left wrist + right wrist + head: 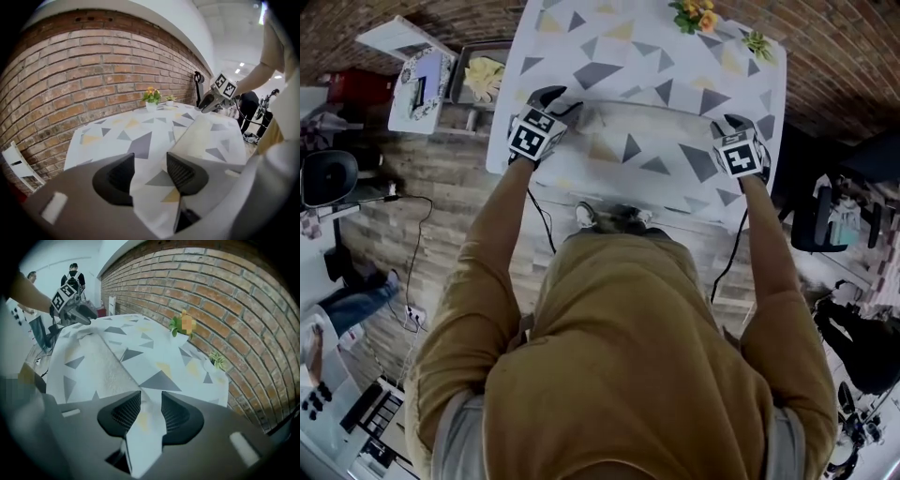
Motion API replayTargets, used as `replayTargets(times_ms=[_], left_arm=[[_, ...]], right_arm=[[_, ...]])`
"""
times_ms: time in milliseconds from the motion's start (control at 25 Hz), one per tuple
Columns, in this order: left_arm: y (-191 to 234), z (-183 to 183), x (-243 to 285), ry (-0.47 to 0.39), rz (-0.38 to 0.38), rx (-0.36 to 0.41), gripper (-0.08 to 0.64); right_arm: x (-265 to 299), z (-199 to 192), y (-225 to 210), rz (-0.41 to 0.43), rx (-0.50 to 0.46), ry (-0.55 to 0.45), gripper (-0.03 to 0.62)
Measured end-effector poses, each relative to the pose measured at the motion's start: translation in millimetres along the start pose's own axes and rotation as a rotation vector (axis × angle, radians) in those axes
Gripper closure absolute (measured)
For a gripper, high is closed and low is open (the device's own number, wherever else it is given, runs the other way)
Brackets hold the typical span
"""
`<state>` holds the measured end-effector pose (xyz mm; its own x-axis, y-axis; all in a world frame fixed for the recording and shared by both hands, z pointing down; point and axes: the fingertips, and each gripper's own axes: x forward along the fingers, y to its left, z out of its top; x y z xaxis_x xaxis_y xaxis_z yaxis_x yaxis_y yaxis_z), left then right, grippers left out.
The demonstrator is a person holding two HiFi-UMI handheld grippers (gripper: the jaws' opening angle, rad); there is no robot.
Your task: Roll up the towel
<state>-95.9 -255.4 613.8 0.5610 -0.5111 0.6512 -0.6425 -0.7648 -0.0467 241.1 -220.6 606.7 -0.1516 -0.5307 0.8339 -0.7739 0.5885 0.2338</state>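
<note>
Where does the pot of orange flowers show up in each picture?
Head view: the flower pot sits at the top edge, right of middle.
Left gripper view: near the centre, in front of the wall.
Right gripper view: upper right of centre.
Shared landmark: the brick wall behind it.

Prob. an office/lab-type workspace: brick wall [70, 70], wood floor [459, 187] w/ loose cables [417, 246], office chair [328, 178], ppl [72, 272] standing in bkgd.
</note>
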Motion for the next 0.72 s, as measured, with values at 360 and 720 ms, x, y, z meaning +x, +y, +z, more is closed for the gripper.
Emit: replayTargets(times_ms=[360,720], left_arm=[[-58.7,-5.4,-18.4,0.035,-0.126,0.256,0.330],[-100.2,-42.3,2.7,0.200,-0.203,0.569,0.330]], right_arm=[[-8.4,-8.6,70.5,0.064,-0.400,-0.036,0.474],[14.6,-20.1,99.5,0.056,-0.574,0.056,0.474]])
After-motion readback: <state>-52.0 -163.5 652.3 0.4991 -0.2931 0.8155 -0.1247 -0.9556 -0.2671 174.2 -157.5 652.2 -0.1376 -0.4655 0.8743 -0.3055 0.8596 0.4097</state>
